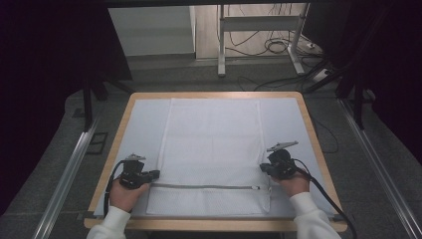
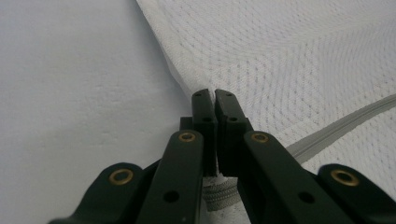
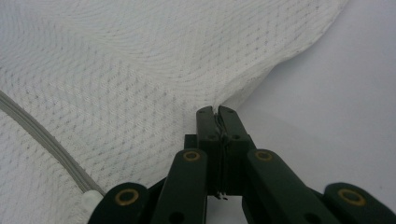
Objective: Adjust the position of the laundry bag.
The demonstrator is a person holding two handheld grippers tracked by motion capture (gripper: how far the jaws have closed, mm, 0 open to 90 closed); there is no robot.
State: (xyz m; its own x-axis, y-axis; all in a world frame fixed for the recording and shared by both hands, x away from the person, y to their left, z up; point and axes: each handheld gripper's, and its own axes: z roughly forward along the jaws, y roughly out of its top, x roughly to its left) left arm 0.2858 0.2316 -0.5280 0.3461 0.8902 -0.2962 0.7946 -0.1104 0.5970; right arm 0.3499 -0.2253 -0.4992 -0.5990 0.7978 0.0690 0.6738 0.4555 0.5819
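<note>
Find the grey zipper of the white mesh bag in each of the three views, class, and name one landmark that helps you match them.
High view: the zipper runs across the mesh bag near its front edge, between the two grippers.
Left gripper view: it slants in from the right edge toward the jaws.
Right gripper view: it slants down from the left edge.
Shared landmark: the bag's hemmed side edges, pinched by the left gripper and right gripper.

Left gripper (image 1: 155, 174) jaws pinched together, low at near-left; right gripper (image 1: 263, 168) jaws clamped too, mirrored at near-right.

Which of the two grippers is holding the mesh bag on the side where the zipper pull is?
The right gripper: the white zipper pull on the mesh laundry bag lies near it. The left gripper clamps the opposite edge.
</note>
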